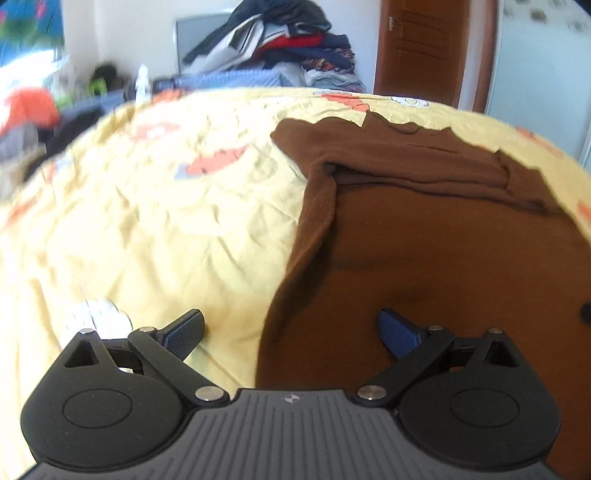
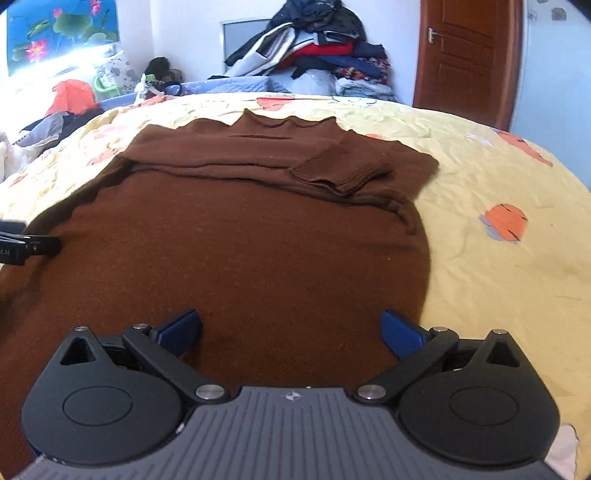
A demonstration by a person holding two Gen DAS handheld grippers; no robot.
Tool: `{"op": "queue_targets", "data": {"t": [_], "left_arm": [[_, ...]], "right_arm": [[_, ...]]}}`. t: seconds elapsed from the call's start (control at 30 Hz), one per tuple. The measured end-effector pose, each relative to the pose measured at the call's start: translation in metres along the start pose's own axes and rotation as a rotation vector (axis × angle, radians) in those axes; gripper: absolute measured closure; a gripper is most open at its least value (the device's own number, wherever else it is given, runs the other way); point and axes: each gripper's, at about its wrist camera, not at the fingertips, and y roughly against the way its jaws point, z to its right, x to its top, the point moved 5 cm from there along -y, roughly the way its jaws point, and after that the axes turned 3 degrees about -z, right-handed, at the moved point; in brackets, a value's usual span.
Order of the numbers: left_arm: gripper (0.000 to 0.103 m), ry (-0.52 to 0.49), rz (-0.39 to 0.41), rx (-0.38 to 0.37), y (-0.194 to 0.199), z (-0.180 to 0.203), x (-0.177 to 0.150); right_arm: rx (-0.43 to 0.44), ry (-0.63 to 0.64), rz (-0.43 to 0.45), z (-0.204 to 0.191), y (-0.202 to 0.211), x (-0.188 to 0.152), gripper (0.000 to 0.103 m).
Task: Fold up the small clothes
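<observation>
Bed sheet point(image 2: 498, 177) wrinkled under brown sweater point(image 2: 240, 240); left tongs point(image 1: 291, 334) and right tongs point(image 2: 291, 332) apart, empty. Risk: pinching sheet with hem.

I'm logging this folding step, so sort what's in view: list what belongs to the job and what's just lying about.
Part of the job:
- brown sweater, sleeves already folded across it
- left gripper, jaws open
- right gripper, jaws open
- yellow bedspread as the folding surface

Just lying about:
- clothes pile
- orange bag
- wooden door
- lotus picture
</observation>
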Motion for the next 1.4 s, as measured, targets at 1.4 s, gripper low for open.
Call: {"op": "queue_targets", "data": {"t": [1.4], "left_arm": [[0.000, -0.111, 0.077, -0.047, 0.050, 0.068, -0.068]], "right_arm": [[0.061, 0.068, -0.023, -0.056, 0.045, -0.042, 0.000]]}}
